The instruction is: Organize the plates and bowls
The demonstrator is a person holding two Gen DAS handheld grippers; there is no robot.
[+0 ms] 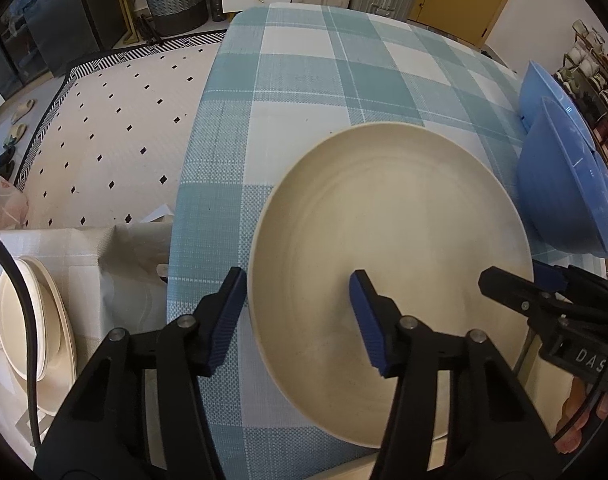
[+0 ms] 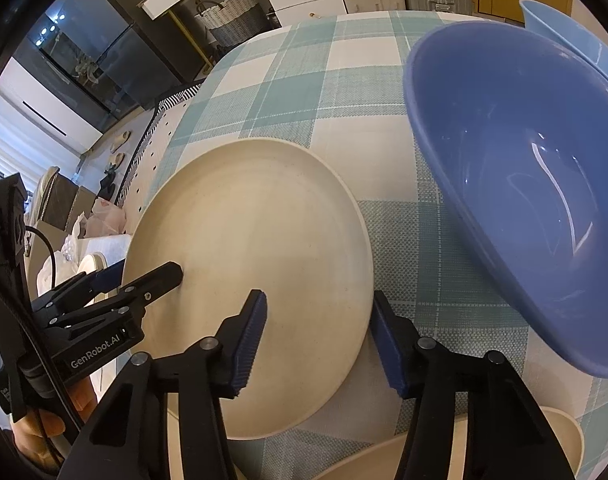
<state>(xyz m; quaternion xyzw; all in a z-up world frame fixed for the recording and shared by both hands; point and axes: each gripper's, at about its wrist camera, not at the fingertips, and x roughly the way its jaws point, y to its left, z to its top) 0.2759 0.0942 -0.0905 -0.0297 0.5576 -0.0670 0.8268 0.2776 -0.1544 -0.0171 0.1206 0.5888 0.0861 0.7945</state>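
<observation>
A large cream plate (image 1: 392,248) (image 2: 256,264) lies flat on the teal-checked tablecloth (image 1: 304,80). My left gripper (image 1: 298,280) straddles the plate's left rim, one pad just outside the edge and the other over the plate's face, with a wide gap between them. My right gripper (image 2: 318,300) straddles the opposite rim the same way. Neither pair of pads presses on the plate. Each gripper also shows in the other's view: the right gripper (image 1: 516,274) and the left gripper (image 2: 146,270). A blue bowl (image 1: 564,184) (image 2: 524,180) stands right of the plate.
A second, lighter blue bowl (image 2: 564,32) sits behind the first. Cream plates (image 1: 28,312) are stacked on a white cloth beside the table's left edge. Another cream dish (image 2: 560,436) lies at the near right. A person's hand (image 2: 44,420) holds the left gripper.
</observation>
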